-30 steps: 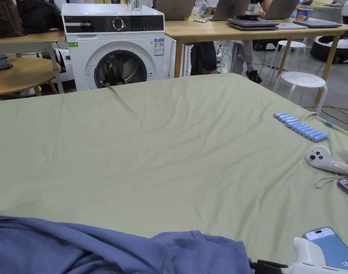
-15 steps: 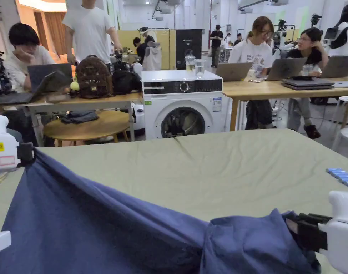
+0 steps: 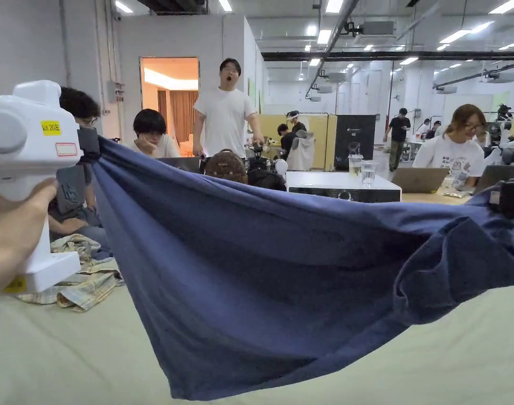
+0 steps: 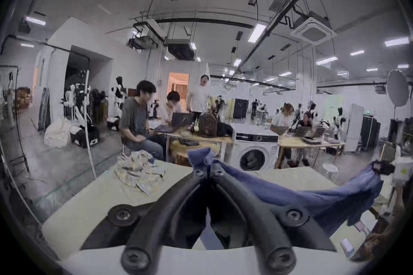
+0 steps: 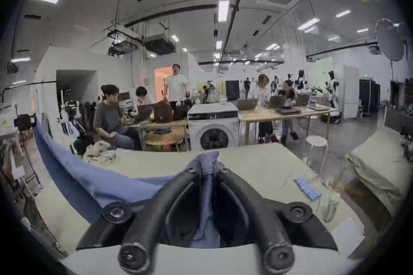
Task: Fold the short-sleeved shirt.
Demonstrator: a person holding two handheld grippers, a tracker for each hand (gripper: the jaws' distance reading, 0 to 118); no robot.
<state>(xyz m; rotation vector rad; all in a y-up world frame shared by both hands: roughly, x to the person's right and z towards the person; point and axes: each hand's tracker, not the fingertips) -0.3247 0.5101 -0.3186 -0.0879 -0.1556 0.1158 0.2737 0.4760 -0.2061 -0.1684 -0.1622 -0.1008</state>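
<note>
Shirt (image 3: 261, 279) now off counter (image 3: 66, 348), hoisted and stretched between grippers; second ago lay bunched at 6 o'clock. Left gripper (image 4: 206, 168) at 9, right gripper (image 5: 209, 166) at 3, fingers of both clamped on fabric. Judgement: spread-out step, ready to lay flat.

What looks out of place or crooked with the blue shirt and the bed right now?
The blue shirt hangs lopsided: the left gripper holds its end higher than the right gripper, so the cloth sags in a bunched swag, one sleeve drooping. A crumpled striped garment also lies loose on the green sheet.
</note>
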